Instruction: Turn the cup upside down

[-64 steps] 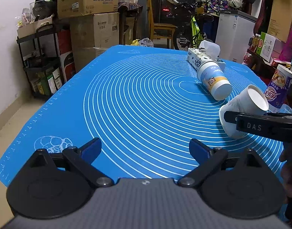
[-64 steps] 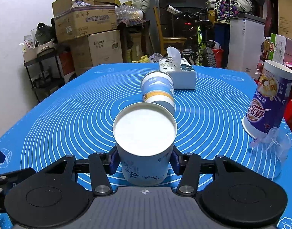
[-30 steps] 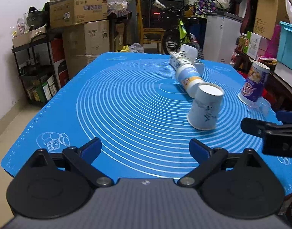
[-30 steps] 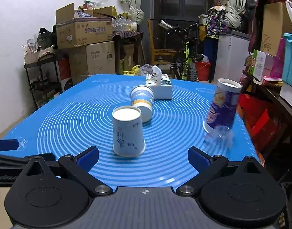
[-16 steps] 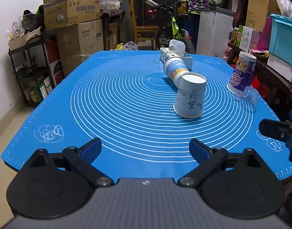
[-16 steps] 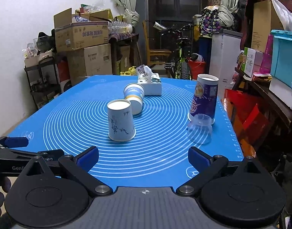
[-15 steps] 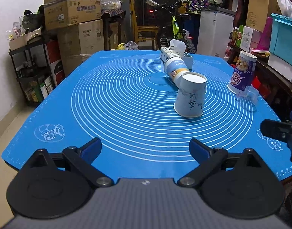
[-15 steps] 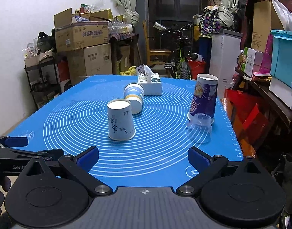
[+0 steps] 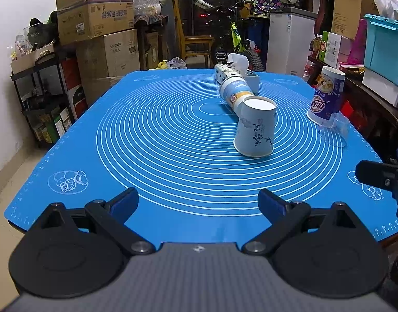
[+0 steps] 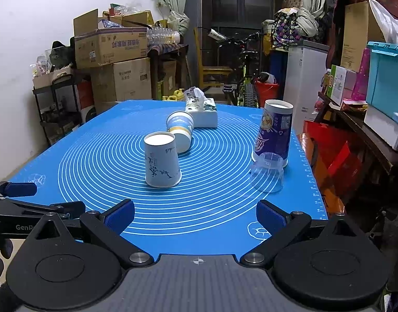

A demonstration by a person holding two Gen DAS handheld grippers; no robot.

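On the blue mat (image 10: 225, 208), the cup (image 10: 162, 160) stands inverted, axis vertical, far-left of the nearer, spread-jawed right gripper (image 10: 195, 214); left gripper (image 9: 198, 201) likewise gapes, empty.

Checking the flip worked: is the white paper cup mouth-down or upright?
Mouth-down. The white paper cup stands with its wide rim on the blue mat and closed narrow base on top.

Cup (image 10: 162, 160) mouth hidden against mat (image 10: 214, 208)

sharp, evenly lit, fisheye-bent edges
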